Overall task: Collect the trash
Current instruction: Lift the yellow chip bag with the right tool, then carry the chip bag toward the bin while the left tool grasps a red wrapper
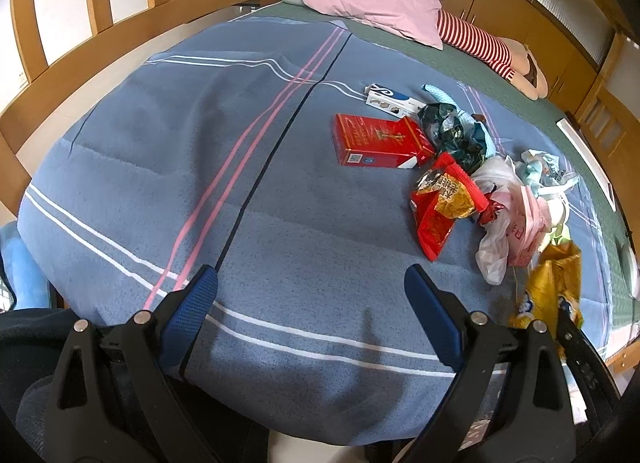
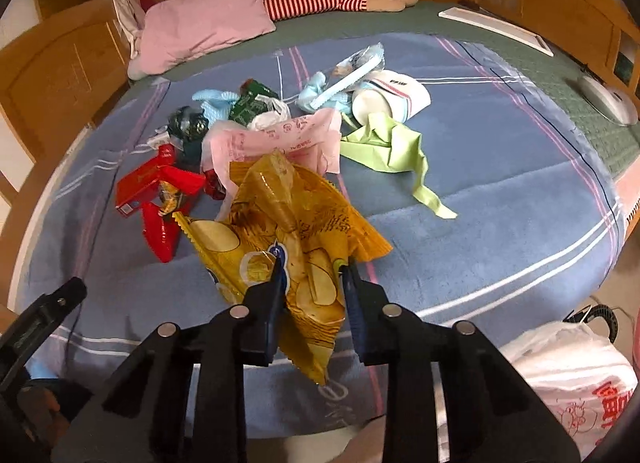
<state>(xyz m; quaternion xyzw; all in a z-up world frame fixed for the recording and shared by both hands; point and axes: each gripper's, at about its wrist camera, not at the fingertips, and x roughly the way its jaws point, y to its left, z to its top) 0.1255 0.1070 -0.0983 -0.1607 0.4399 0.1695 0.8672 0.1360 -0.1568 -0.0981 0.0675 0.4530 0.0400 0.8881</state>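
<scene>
Gripping: right gripper (image 2: 310,269) pinching the yellow chip bag (image 2: 288,231), near the bed's (image 2: 500,231) front edge
Idle: left gripper (image 1: 310,291) spread wide over bare blanket; nothing between its fingers
Pile: red carton (image 1: 376,141), pink plastic bag (image 2: 280,135), green wrapper (image 2: 388,147); mid-bed

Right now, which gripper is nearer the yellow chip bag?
Right. The right gripper has the yellow chip bag between its fingers; the left gripper hangs open over bare blanket beside it.
</scene>
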